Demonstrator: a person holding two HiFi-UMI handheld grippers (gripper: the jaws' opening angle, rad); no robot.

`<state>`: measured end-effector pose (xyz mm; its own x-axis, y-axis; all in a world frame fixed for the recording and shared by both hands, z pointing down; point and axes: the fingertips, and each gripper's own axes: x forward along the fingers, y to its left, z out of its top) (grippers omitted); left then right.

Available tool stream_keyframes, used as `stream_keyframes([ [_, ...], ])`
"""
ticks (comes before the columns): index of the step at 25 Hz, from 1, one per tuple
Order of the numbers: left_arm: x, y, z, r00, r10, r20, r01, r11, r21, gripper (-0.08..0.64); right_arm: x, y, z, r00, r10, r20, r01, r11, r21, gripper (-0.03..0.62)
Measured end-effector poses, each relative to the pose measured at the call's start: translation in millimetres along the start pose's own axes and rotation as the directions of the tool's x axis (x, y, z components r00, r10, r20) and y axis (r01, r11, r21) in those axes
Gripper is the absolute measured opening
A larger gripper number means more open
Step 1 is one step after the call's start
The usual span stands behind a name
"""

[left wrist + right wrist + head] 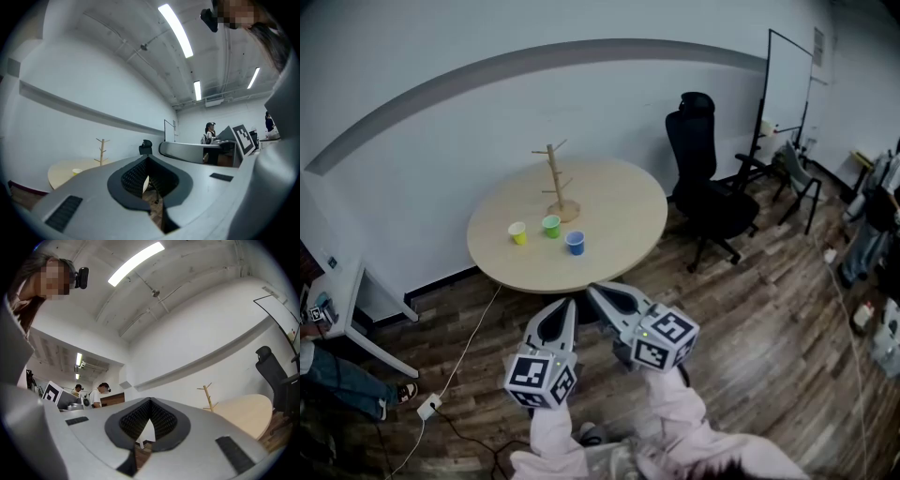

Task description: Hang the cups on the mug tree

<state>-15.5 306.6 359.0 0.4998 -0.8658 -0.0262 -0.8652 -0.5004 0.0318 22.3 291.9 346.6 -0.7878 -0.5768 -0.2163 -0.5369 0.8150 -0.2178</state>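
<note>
The left gripper (567, 309) and right gripper (596, 292) were both closed on nothing, well short of the round tabletop (623, 217). The yellow cup (517, 232), green cup (551, 226) and blue cup (575, 243) stood there near the mug tree (555, 183). Reaching for one of these light, closely spaced cups could likely topple a neighbour or the slim tree.

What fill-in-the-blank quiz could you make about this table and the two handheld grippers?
1. On the round table stand ___ cups, none hung on the mug tree.
2. Between the yellow cup and the blue cup stands the ___ one.
3. The left gripper and the right gripper are short of the table, both with jaws ___.

Missing words: three; green; shut.
</note>
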Motion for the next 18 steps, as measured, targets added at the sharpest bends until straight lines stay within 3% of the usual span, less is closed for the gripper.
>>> stream_keyframes([
  [13, 3.2, 30.7, -9.7, 0.999, 0.033, -0.023, -0.033, 0.999, -0.007, -0.006, 23.9, -17.1, -12.5, 1.000, -0.004, 0.010, 0.003, 0.998, 0.068, -0.002],
  [18, 19.8, 59.9, -15.3, 0.999, 0.030, -0.015, -0.031, 0.998, -0.053, -0.005, 52.9, -30.2, -26.5, 1.000, 0.000, -0.020, 0.001, 0.997, 0.072, -0.002],
])
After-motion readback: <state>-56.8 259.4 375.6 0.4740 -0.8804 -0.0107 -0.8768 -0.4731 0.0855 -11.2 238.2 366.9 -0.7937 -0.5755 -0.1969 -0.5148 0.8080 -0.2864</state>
